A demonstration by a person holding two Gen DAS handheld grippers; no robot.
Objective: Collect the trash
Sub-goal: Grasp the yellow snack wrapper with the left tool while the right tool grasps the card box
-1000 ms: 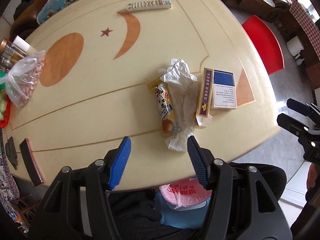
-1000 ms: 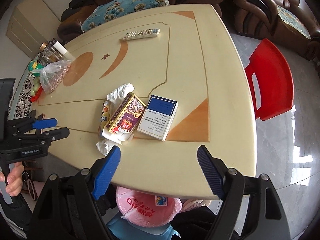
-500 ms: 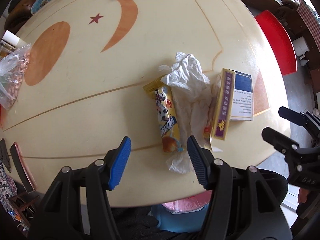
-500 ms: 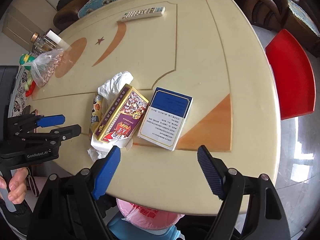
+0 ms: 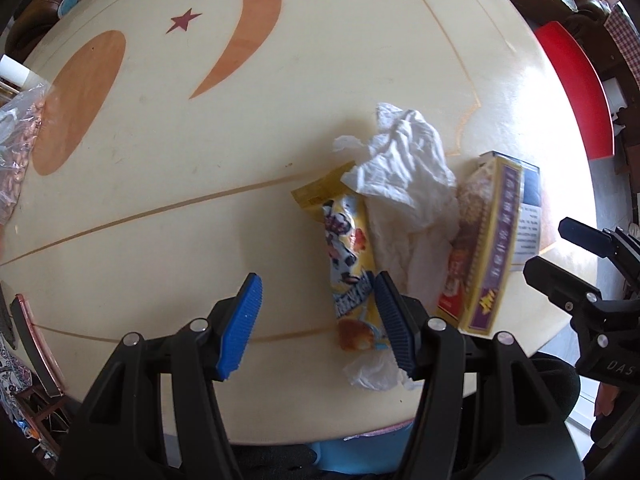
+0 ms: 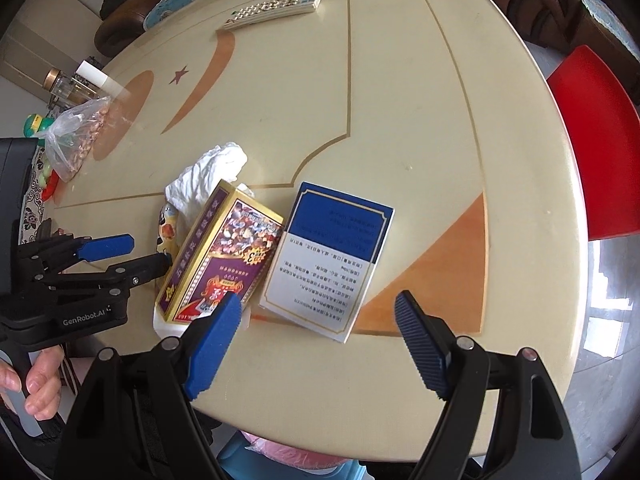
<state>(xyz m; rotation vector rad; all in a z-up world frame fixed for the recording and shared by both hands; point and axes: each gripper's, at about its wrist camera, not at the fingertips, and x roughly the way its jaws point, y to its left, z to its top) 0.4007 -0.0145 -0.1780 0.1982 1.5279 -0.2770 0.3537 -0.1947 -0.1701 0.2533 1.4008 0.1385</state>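
Observation:
On the cream table [image 5: 160,168] lies a pile of trash: a yellow snack wrapper [image 5: 348,256], a crumpled white tissue [image 5: 408,168], a purple-and-gold box [image 6: 224,256] and a blue-and-white box [image 6: 332,256]. My left gripper [image 5: 316,282] points down over the wrapper's near end and stands open. Its right finger overlaps the wrapper's edge and grips nothing. In the right wrist view the left gripper [image 6: 148,251] sits left of the purple box. My right gripper [image 6: 318,300] is open above the near edge, just short of the two boxes, and nothing is between its fingers.
A remote control [image 6: 276,8] lies at the far side. A plastic bag of nuts [image 6: 80,136] and glass jars [image 6: 64,84] stand at the left edge. A red chair [image 6: 592,144] is on the right. A pink-lined bin [image 6: 288,452] sits below the near edge.
Both grippers have sunk toward the table and moved forward over the trash pile, which looks larger. Both openings are unchanged and nothing was taken hold of.

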